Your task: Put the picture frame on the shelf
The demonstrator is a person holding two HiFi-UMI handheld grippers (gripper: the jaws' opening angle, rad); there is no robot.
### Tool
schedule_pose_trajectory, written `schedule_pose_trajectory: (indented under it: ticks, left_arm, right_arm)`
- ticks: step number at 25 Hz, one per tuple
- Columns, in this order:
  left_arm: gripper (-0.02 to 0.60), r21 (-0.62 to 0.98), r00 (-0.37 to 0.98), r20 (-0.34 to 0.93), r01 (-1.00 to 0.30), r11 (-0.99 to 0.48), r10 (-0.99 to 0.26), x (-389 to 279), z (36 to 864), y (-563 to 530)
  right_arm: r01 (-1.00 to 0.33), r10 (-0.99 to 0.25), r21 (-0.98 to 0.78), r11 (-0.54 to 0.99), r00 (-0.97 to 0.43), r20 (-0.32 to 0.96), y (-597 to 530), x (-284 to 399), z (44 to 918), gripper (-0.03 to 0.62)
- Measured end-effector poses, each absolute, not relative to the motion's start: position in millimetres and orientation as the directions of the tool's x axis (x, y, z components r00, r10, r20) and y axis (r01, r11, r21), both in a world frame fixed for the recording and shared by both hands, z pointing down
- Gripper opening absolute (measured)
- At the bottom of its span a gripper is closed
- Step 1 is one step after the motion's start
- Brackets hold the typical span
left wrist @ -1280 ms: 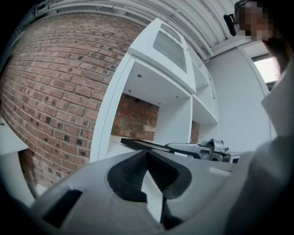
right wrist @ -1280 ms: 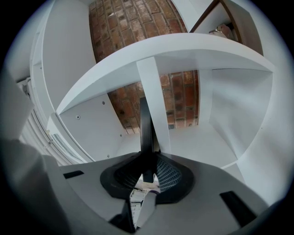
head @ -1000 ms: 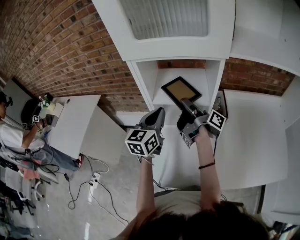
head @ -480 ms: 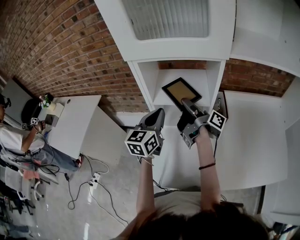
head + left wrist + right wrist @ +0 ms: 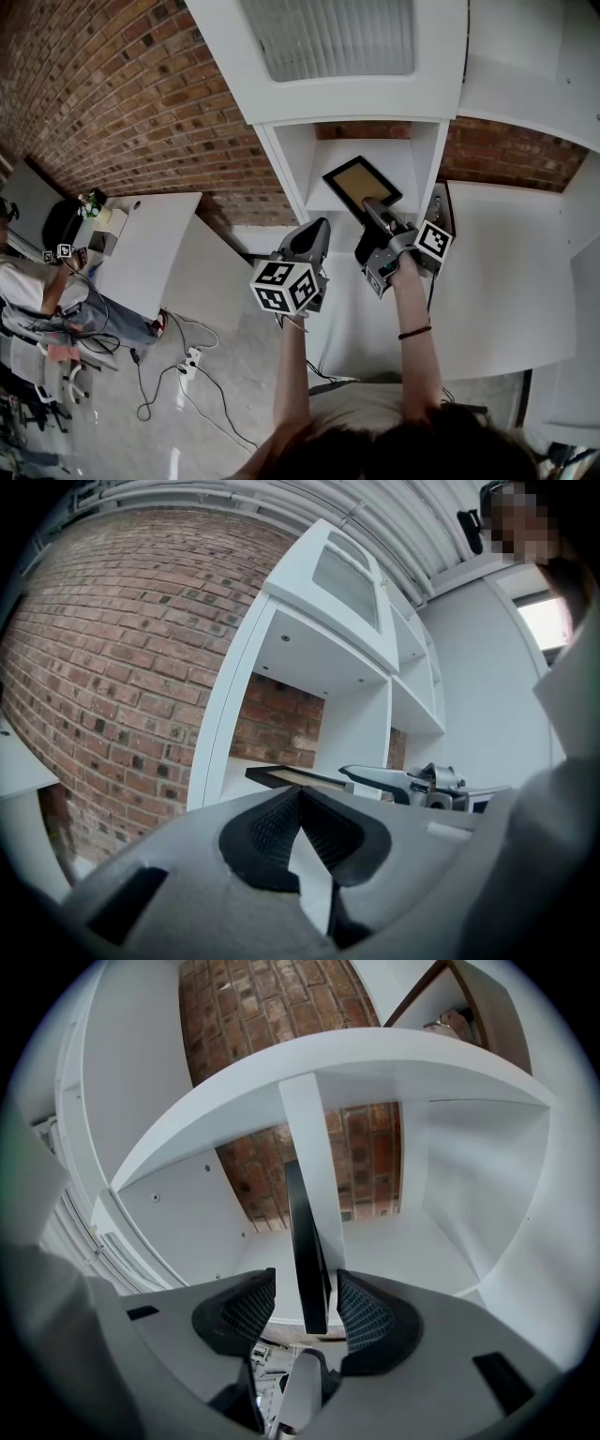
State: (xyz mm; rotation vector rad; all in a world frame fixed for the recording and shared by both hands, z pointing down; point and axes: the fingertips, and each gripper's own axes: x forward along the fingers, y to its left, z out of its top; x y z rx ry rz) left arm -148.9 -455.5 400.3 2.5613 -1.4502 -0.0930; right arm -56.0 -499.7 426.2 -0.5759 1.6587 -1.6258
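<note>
Your right gripper (image 5: pixel 372 202) has just been opening: pads now stand clear either side of the picture frame (image 5: pixel 359 181), its near edge between them. Frame lies flat in the white shelf (image 5: pixel 405 157) compartment, brick behind. Your left gripper (image 5: pixel 320 225) hangs beside the shelf, jaws clenched together, empty.

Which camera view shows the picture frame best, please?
The head view: the picture frame shows its tan face in the shelf. The left gripper view catches it side-on; the right gripper view shows only its thin black edge.
</note>
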Motion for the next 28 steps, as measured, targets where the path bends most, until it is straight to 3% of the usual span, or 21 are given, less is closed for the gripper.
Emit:
schedule_pose_trajectory:
  ticks: [28]
  left_arm:
    - [0.011, 0.232, 0.505, 0.076, -0.847, -0.478, -0.859, -146, 417, -426]
  right_arm:
    - [0.18, -0.675, -0.978, 0.106, -0.709, -0.203, -464, -70, 437, 0.173]
